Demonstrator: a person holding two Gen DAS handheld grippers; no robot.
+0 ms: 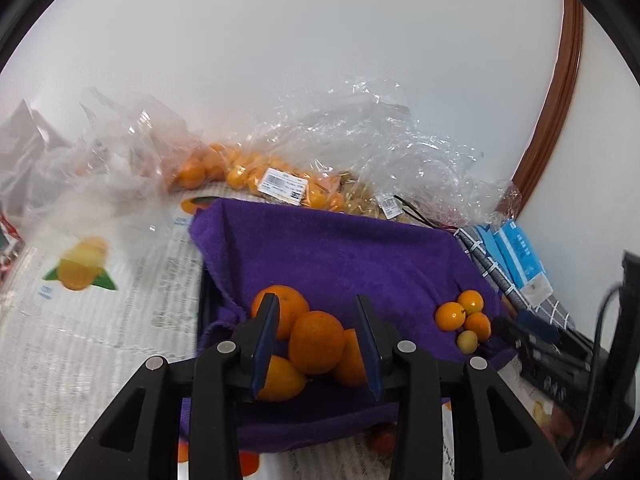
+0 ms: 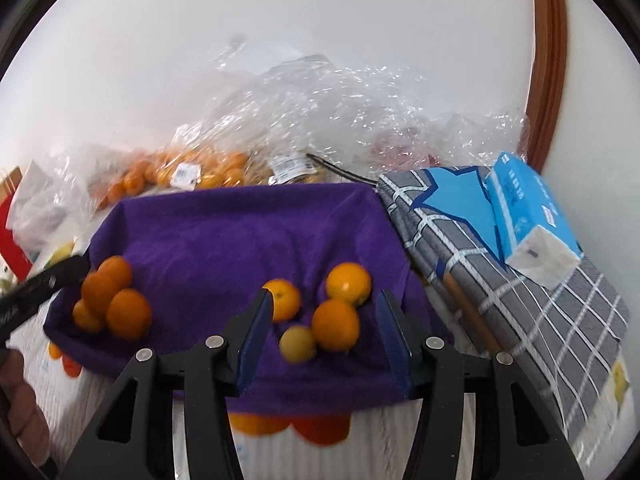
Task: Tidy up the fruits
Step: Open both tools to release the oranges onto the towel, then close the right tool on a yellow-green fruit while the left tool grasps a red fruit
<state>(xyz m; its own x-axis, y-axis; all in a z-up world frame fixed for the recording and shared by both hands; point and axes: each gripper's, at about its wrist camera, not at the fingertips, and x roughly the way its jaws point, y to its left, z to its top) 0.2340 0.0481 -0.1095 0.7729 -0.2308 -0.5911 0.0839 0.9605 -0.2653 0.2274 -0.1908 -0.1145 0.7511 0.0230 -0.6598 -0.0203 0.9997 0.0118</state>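
A purple towel (image 1: pixel 340 252) (image 2: pixel 224 232) lies on the table and bears two heaps of fruit. Several large oranges (image 1: pixel 316 342) (image 2: pixel 112 300) lie at its left end. Several small oranges (image 1: pixel 464 314) (image 2: pixel 336 322) with one pale yellow fruit (image 2: pixel 298 343) lie at its right end. My left gripper (image 1: pixel 316 346) is open, its jaws either side of the large oranges, just above them. My right gripper (image 2: pixel 324 338) is open over the small heap. Neither holds anything.
Clear plastic bags (image 1: pixel 280 160) (image 2: pixel 248 136) with more oranges lie behind the towel against the white wall. A grey checked cloth (image 2: pixel 520 276) with a blue tissue pack (image 2: pixel 528 216) lies to the right. Printed paper (image 1: pixel 100 300) covers the table at left.
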